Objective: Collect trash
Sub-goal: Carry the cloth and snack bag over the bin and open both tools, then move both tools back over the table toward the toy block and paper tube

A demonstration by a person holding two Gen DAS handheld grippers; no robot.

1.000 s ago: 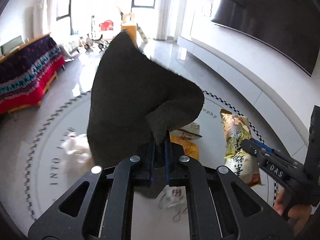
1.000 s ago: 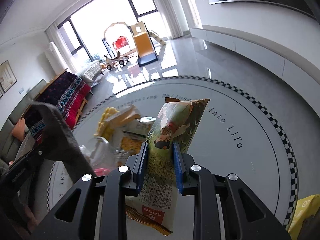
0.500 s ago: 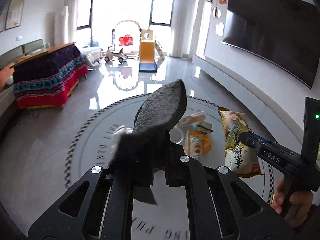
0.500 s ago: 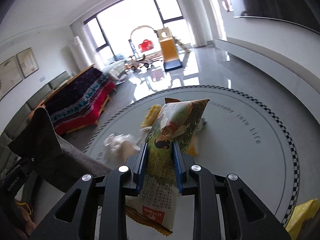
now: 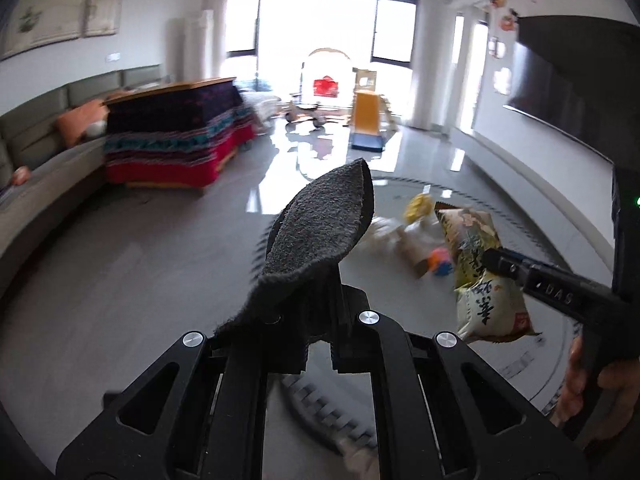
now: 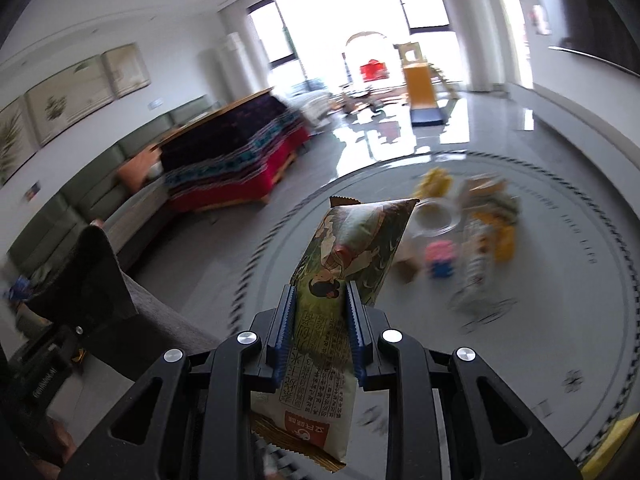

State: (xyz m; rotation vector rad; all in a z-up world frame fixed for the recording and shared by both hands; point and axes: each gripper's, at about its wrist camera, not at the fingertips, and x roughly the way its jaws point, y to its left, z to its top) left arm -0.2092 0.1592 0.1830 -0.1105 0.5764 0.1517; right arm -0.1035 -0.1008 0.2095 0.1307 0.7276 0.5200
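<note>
We find the left gripper [image 5: 320,300] clamped on a dark cloth [image 5: 320,232], the right gripper [image 6: 320,320] clamped on a snack packet [image 6: 340,280]. The cloth overhangs loosely; we judge it may slip mid-carry. Remaining litter [image 6: 460,240] lies on the floor.

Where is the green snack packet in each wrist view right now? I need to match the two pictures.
Left wrist: the green snack packet sits right of centre, clamped in the right gripper coming in from the right edge.
Right wrist: the packet is at centre bottom, standing up between the blue pads.
Shared landmark: the yellow slide by the window.
</note>
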